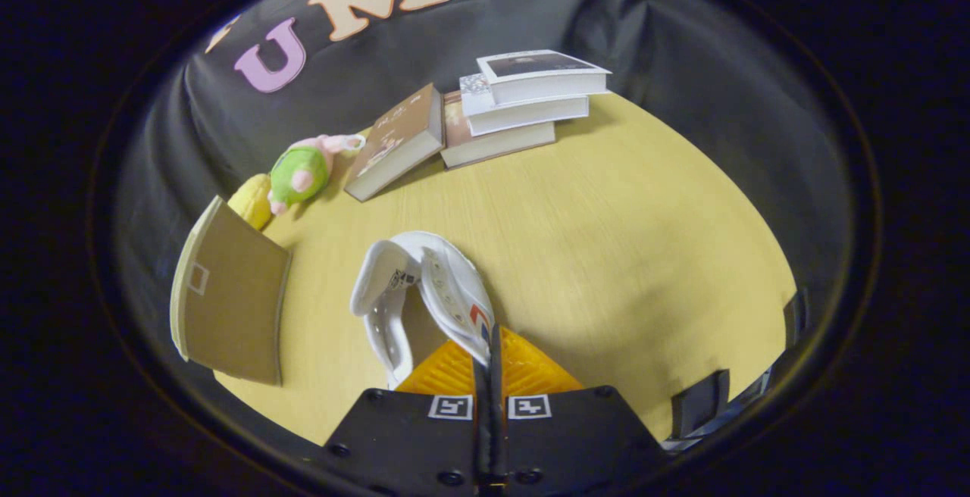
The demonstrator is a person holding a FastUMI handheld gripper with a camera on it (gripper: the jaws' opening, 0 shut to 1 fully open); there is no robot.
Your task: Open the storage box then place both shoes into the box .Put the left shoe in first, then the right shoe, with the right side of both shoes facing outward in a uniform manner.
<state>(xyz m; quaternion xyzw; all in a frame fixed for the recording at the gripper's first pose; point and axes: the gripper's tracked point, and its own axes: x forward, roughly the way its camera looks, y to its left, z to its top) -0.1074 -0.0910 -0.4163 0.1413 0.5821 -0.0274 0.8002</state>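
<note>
One white shoe (420,292) in sight, hanging from the gripper (486,349) over the yellow wooden table (621,254). The two fingers are pressed almost together, with only a thin slit between them, and they pinch one side wall of the shoe's upper near the eyelet row. The shoe's opening faces the camera, tongue and inner label visible; its long axis runs from the fingers away toward the far side of the table, leaning a little to the left. Which end is the toe, I cannot tell. One cardboard box flap or lid (231,300) stands to the left of the shoe, plain brown face toward the camera, apart from the shoe. Beyond it, one green and pink plush toy (303,171) lies beside one yellow object (252,200). Four books at the far edge: three stacked (523,103), and one (398,141) leaning against the stack's left side.
</note>
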